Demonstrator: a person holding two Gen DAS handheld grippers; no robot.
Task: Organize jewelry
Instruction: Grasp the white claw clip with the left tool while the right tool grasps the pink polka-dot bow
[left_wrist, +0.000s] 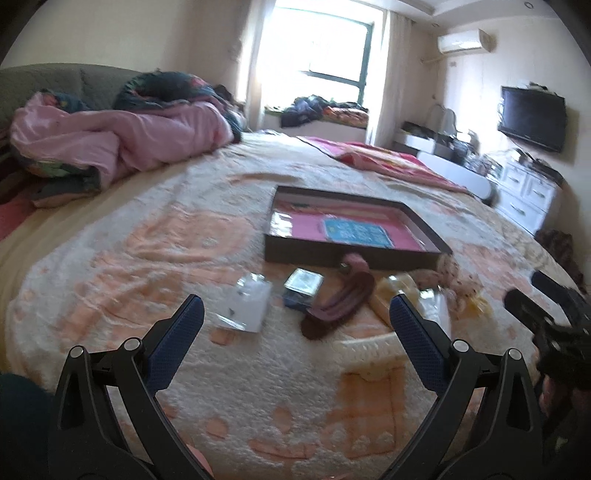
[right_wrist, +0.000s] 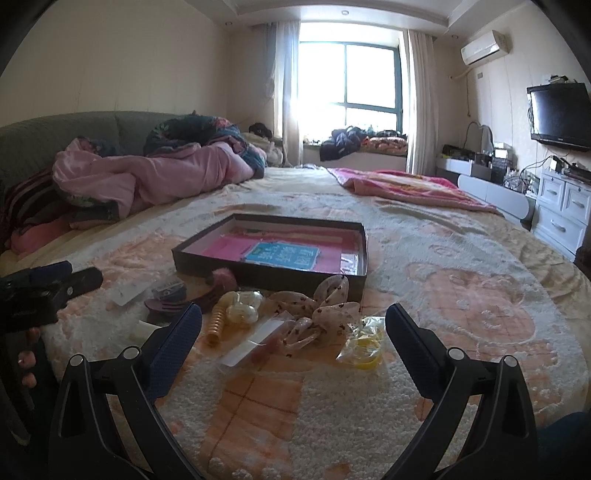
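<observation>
Left gripper (left_wrist: 295, 317): hovering over the bedspread (left_wrist: 110, 229), fingers spread wide, gripping nothing.

Right gripper (right_wrist: 293, 325): likewise hanging above the bed, fingers standing wide apart, nothing between them.

Accessories, lying in a loose cluster just beyond both grippers, in front of the tray:
- yellow item in a clear bag (right_wrist: 364, 341), sitting nearest the right gripper;
- flat white packet (right_wrist: 255, 341) beside it;
- spotted fabric bow (right_wrist: 328, 306), touching the tray's front wall;
- amber coil hair tie (right_wrist: 218, 321);
- maroon hair clip (left_wrist: 340, 301);
- small dark box (left_wrist: 302, 287);
- clear packet (left_wrist: 245, 304).

Shallow dark tray (right_wrist: 266, 275): resting flat on the bedspread, pink-lined, a blue card (right_wrist: 282, 255) lying inside.

Pink duvet (right_wrist: 147, 177): lying bunched at the far left. Window (right_wrist: 347, 77): glaring beyond.
</observation>
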